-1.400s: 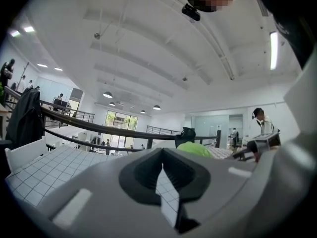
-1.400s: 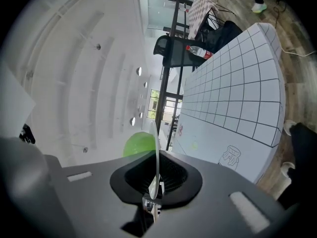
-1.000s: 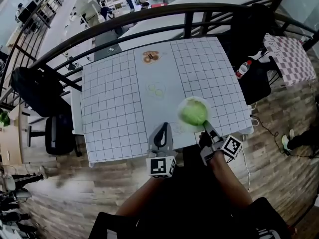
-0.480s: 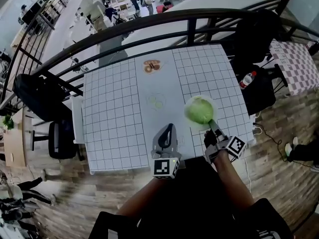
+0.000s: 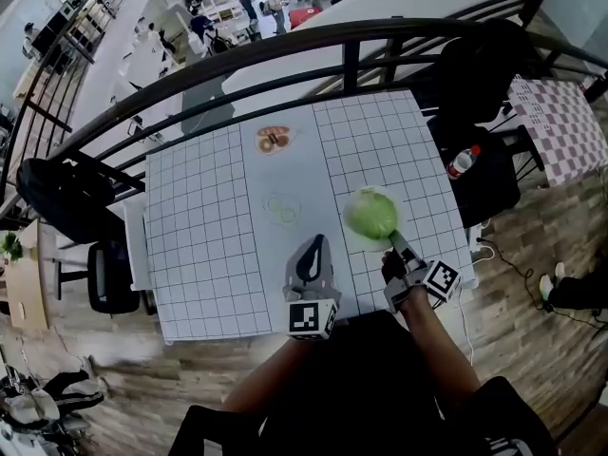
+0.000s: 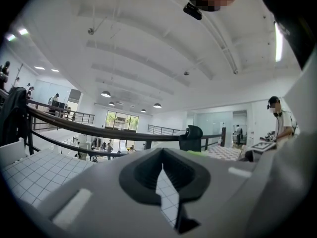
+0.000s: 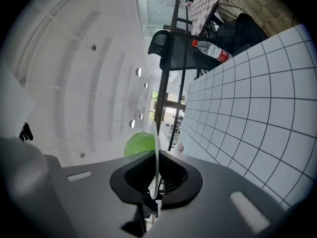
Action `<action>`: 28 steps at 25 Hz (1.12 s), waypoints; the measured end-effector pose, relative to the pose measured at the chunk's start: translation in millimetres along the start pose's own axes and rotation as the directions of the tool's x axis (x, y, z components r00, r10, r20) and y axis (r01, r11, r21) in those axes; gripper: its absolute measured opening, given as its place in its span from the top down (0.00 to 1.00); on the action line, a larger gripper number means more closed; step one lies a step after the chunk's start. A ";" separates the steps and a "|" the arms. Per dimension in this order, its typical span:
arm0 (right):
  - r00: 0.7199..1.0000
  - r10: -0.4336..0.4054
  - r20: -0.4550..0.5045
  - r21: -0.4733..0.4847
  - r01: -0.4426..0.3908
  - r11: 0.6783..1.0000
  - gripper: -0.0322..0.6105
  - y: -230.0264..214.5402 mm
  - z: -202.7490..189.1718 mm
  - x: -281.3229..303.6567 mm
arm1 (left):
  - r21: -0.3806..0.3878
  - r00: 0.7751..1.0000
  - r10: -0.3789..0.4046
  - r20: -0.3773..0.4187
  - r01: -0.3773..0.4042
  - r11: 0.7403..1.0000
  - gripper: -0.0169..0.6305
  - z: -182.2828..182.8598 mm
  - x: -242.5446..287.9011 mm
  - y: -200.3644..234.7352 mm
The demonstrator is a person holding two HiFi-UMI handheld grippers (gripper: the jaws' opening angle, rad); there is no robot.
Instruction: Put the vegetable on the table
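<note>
The left gripper (image 5: 314, 243) hangs pinched shut and empty. The vegetable (image 5: 370, 214) rides a plate (image 5: 352, 239) just ahead of the right gripper (image 5: 393, 241), which clamps its rim. It has barely shifted and is apparently still unplaced above the table (image 5: 199, 226).

Smooth green vegetable (image 5: 370, 214), matt table (image 5: 204, 240), wood floor (image 5: 142, 378)

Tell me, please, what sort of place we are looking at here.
Probably a mezzanine in a large open office or lab. The gridded table stands beside a dark curved railing, people show on a lower floor beyond it, and pendant lamps hang from a high white ceiling.
</note>
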State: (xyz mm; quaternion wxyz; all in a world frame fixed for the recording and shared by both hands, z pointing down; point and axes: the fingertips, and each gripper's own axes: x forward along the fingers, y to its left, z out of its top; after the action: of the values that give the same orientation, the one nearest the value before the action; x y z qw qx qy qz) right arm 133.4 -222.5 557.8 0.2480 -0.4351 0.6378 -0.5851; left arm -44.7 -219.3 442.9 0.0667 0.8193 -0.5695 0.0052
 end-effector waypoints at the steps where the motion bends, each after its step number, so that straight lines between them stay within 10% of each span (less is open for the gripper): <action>1: 1.000 -0.008 0.002 -0.004 0.008 1.000 0.93 -4.2 4.7 0.9 | -0.001 1.000 -0.001 -0.003 0.001 1.000 0.96 -1.1 4.2 -1.9; 28: 0.994 0.011 -0.106 0.028 -0.008 1.000 0.93 -82.8 46.3 83.0 | 0.042 0.986 0.092 -0.140 -0.087 0.995 0.96 -27.2 44.6 -1.2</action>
State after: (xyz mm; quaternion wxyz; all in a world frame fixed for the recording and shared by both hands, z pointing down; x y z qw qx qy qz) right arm 152.2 -311.9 644.5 0.2225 -0.3970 0.6440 -0.6149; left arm -26.1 -257.4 473.5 0.0924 0.7915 -0.5993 0.0766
